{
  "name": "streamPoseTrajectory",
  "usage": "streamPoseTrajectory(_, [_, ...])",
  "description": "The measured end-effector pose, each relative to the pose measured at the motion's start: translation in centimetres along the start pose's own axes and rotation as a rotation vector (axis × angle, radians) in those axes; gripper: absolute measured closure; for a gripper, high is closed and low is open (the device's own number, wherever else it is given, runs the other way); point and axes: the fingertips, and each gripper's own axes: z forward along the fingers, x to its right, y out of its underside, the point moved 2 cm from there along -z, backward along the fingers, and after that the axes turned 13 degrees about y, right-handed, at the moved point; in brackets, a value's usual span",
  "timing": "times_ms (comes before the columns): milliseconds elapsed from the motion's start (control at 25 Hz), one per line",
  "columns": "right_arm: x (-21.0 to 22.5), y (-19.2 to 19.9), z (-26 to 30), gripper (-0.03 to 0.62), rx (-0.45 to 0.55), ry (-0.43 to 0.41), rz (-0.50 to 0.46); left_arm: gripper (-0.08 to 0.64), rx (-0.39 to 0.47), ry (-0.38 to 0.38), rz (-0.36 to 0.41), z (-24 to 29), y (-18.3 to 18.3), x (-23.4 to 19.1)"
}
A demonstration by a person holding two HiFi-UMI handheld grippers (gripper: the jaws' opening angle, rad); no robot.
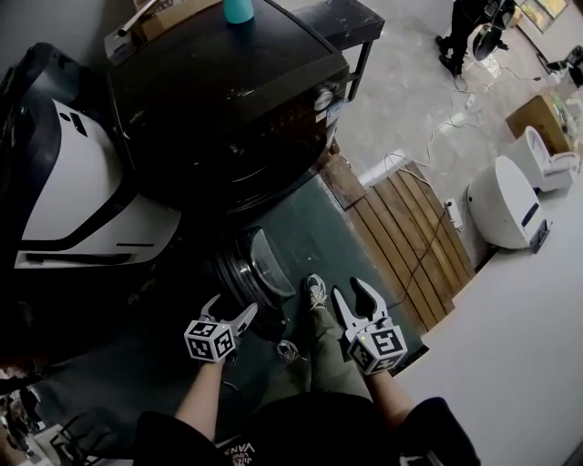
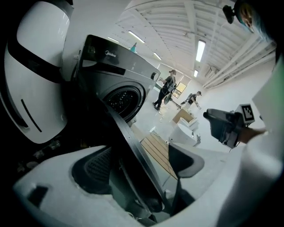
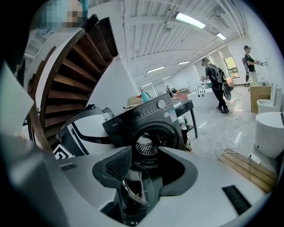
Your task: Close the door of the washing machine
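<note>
Standing swung well out from the drum opening, the door (image 1: 261, 270) of the dark front-loading washing machine (image 1: 228, 100) has its round glass facing the person's feet, so the closing has not visibly begun. The left hand-held gripper (image 1: 230, 308) is at the door's free edge. Its own view shows its jaws spread, with the dark rim running slantwise through the gap between the pads. I cannot tell whether either pad touches the rim, and nothing is clamped. The right hand-held gripper (image 1: 349, 291) hangs off to the door's right, jaws parted and holding nothing; the door's glass only shows through the gap from farther off. What is left, by my reading, is the whole swing back to the drum (image 3: 148, 144) and a press until it latches.

The surface under the machine is a dark green floor covering (image 1: 337, 227), where the person's shoe (image 1: 315, 291) stands. A teal bottle (image 1: 239, 9) sits on the machine's top. A white and black curved housing (image 1: 73, 182) crowds its left side. To the right lie a slatted wooden pallet (image 1: 410, 237), a power strip (image 1: 451, 211), a white toilet (image 1: 506, 200) and a cardboard box (image 1: 537, 118). The pale concrete hall has a wooden spiral staircase (image 3: 75, 66), and other people (image 3: 216, 82) stand well away.
</note>
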Motion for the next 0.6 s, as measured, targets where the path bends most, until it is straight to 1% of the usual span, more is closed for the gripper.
streamPoseTrajectory(120, [1.7,0.1,-0.6,0.426,0.001,0.043,0.015,0.170,-0.003,0.051,-0.011,2.3,-1.0,1.6])
streamPoseTrajectory(280, [3.2,-0.1,-0.9,0.426,0.000,0.077,0.036,0.181,-0.012,0.104,-0.014,5.4,-2.7,3.2])
streamPoseTrajectory(440, [4.5,-0.6,-0.4,0.426,-0.005,0.108,0.048,0.196,0.003,0.136,-0.017,8.6,-4.8,4.4])
streamPoseTrajectory(600, [5.5,-1.8,1.1,0.426,0.008,0.111,0.049,0.199,0.038,0.157,-0.032,11.5,-7.7,5.0])
